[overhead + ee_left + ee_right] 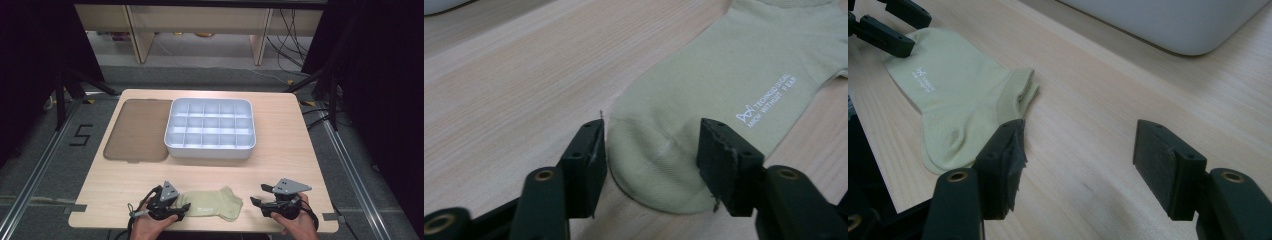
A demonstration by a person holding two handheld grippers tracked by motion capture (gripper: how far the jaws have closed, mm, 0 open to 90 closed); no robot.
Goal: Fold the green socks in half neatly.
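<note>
My left gripper [650,150] is straddling the toe of the pale green cotton sock [724,85], jaws part open, pads just clear. My right gripper [1078,165] is hovering open, holding nothing, above the light wooden table [280,165].

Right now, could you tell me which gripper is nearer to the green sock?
Left. The left gripper has its jaws on either side of the sock's toe end, while the right gripper sits open over bare table beside the sock's cuff end.

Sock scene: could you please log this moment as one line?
left gripper: open, straddling sock toe | right gripper: open, over bare table
</note>
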